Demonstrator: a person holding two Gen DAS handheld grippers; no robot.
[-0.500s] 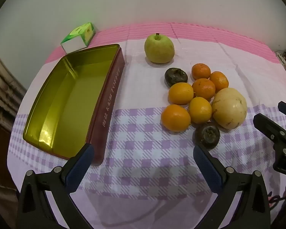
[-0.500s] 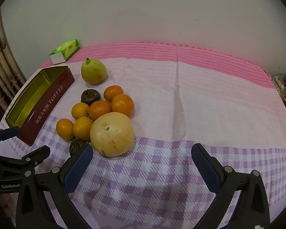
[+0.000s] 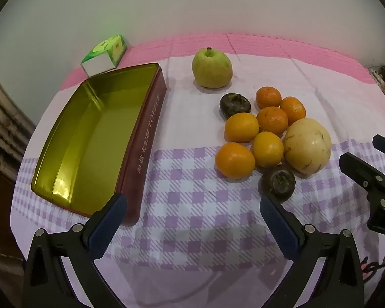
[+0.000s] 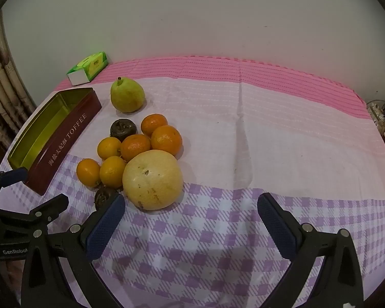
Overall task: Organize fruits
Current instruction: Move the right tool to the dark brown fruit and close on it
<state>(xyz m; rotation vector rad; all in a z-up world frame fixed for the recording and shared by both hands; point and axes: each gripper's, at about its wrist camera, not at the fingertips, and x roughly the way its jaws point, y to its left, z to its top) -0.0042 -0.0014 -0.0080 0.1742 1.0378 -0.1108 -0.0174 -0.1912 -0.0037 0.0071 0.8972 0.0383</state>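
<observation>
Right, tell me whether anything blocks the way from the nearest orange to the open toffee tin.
Nothing visible does. Between the nearest orange and the toffee tin there is only bare tablecloth. The tin is empty. The left gripper hangs open over the cloth in front of that gap, holding nothing.

The left wrist camera looks steeply down along its spread fingers (image 3: pixel 110 220) at the table, the toffee tin (image 3: pixel 143 151) just ahead of its left finger and the fruit pile (image 3: pixel 267 133) ahead to the right. The right wrist camera tilts down less, with the same fruit pile (image 4: pixel 143 159) ahead-left of it. Both views share tin (image 4: pixel 64 143), pile and green box (image 3: pixel 105 55).
</observation>
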